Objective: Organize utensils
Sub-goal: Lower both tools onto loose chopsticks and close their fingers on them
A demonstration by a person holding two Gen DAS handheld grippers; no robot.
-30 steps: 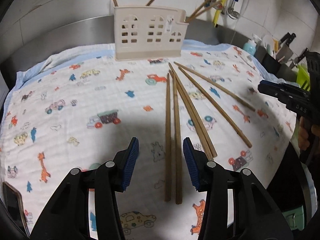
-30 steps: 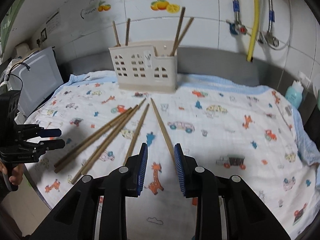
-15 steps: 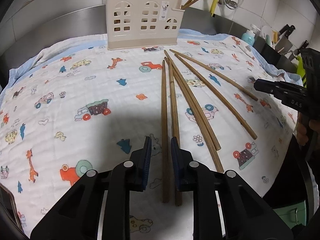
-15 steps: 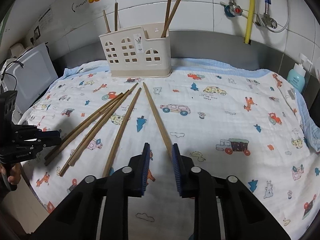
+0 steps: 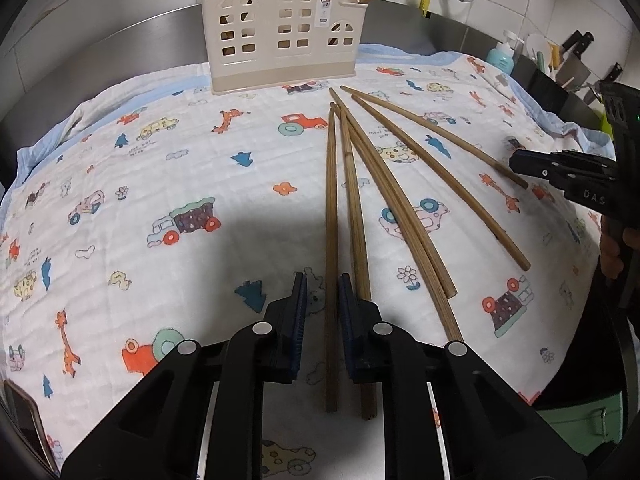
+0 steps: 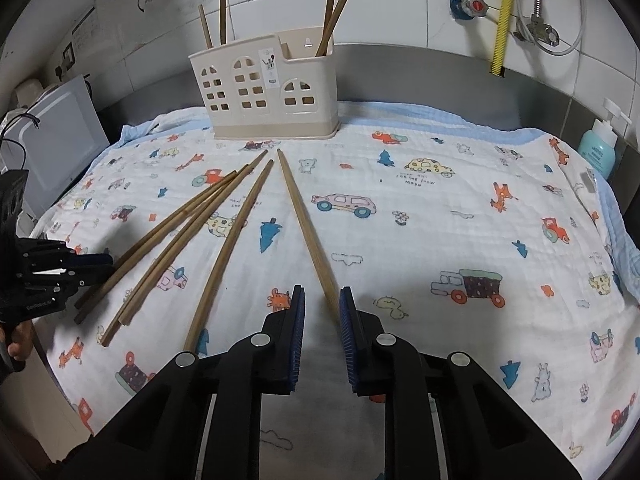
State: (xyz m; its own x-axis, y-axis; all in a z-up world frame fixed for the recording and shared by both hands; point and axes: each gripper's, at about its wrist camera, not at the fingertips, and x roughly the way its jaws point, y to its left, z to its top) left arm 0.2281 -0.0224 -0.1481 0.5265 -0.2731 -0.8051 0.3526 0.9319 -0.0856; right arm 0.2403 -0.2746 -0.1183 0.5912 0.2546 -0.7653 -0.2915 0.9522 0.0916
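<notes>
Several brown chopsticks lie fanned out on a cartoon-print cloth (image 5: 160, 168). A beige utensil holder (image 5: 280, 32) stands at the back with chopsticks upright in it; it also shows in the right wrist view (image 6: 268, 88). My left gripper (image 5: 322, 292) is narrowly open and straddles the leftmost chopstick (image 5: 330, 208) near its close end, low over the cloth. My right gripper (image 6: 322, 304) is narrowly open around the close end of the rightmost chopstick (image 6: 304, 224). Neither chopstick is clamped.
A steel backsplash and tiled wall run behind the holder. A teal soap bottle (image 6: 600, 148) stands at the right, a white appliance (image 6: 52, 132) at the left. Knives (image 5: 576, 52) stand past the cloth's right edge. Pipes (image 6: 500, 16) hang on the wall.
The left gripper narrowed from wide open, moved right and forward, and now straddles the leftmost chopstick. The right gripper moved forward and down around the rightmost chopstick's end.
</notes>
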